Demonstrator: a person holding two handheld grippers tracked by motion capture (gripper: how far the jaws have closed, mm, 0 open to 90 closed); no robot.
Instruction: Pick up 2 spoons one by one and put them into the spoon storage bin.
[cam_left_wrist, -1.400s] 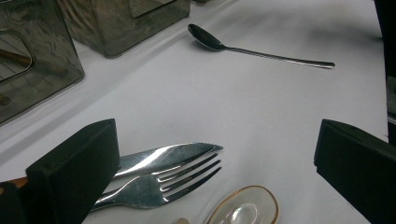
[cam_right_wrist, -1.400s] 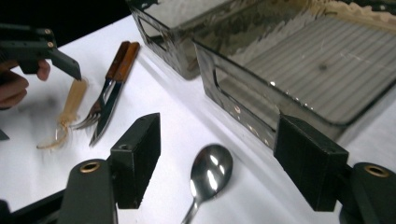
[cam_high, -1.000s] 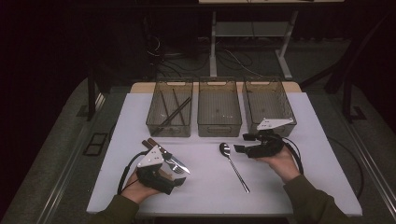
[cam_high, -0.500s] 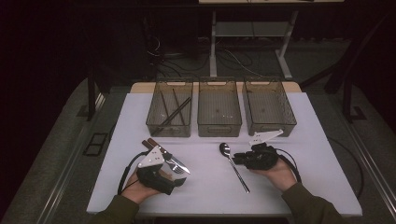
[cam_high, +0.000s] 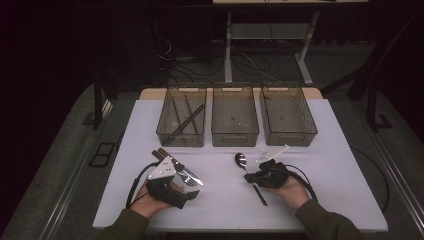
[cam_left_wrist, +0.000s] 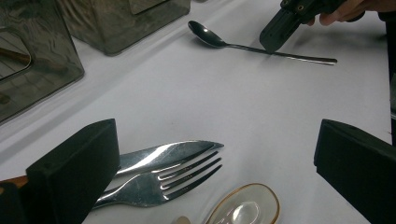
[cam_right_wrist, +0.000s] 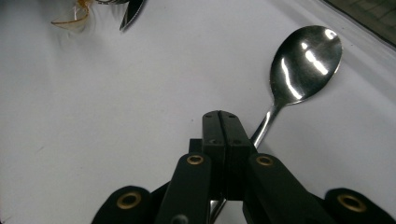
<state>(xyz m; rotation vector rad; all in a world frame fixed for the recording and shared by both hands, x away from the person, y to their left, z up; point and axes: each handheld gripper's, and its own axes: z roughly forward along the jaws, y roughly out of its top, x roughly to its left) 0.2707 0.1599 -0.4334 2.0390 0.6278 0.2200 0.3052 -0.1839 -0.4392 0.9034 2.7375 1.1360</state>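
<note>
A steel spoon (cam_high: 241, 160) lies on the white table (cam_high: 325, 165), its bowl (cam_right_wrist: 306, 58) toward the bins. My right gripper (cam_high: 249, 178) rests its tip on the spoon's handle (cam_left_wrist: 285, 55). In the right gripper view its jaws (cam_right_wrist: 222, 117) are shut against each other, and the handle runs beside and beneath them, not between them. My left gripper (cam_high: 189, 194) stands wide open (cam_left_wrist: 217, 140) at the front left. A fork (cam_left_wrist: 182, 175) and a knife (cam_left_wrist: 163, 153) lie side by side between its jaws, beside a small clear spoon with a gold rim (cam_left_wrist: 243, 210).
Three clear smoky bins stand in a row at the back of the table: the left one (cam_high: 181, 131) holds dark chopstick-like sticks, the middle (cam_high: 235, 135) and right (cam_high: 289, 134) look bare. Cables trail from both grippers. Table edges lie near on all sides.
My right gripper has come down and left from in front of the right bin onto the spoon's handle. The left gripper, fork and knife have not moved.
</note>
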